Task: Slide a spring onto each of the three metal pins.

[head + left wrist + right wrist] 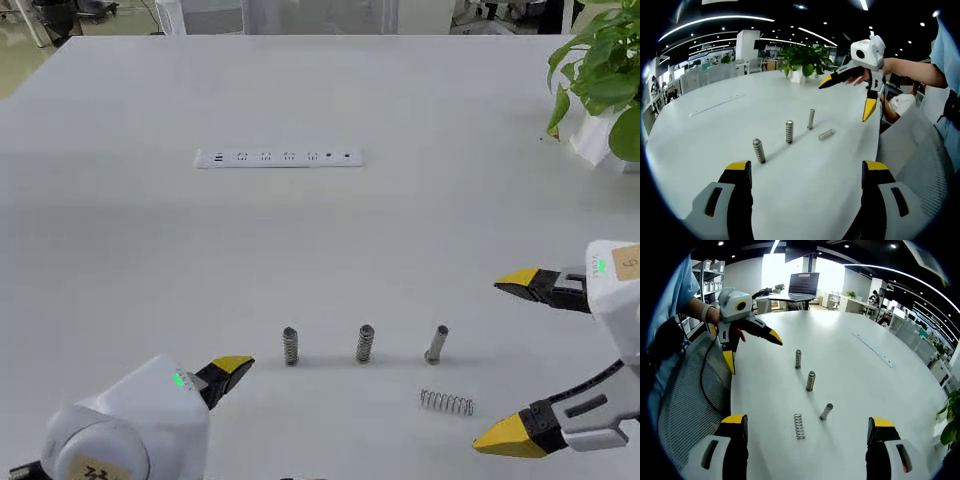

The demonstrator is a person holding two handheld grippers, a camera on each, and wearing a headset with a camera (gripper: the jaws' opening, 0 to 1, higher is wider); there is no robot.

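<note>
Yellow-tipped right tongs (486, 365) gape wide beside the loose spring (447, 402).

3 pins (789, 131) stand on a white table (805, 175), 2 wearing springs; a loose spring (826, 134) lies beside the bare pin (811, 119). Right gripper (843, 102) beyond, jaws apart.

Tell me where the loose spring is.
In the head view, the loose spring lies flat on the table at lower right, just in front of the bare pin and left of the open right gripper.
</note>
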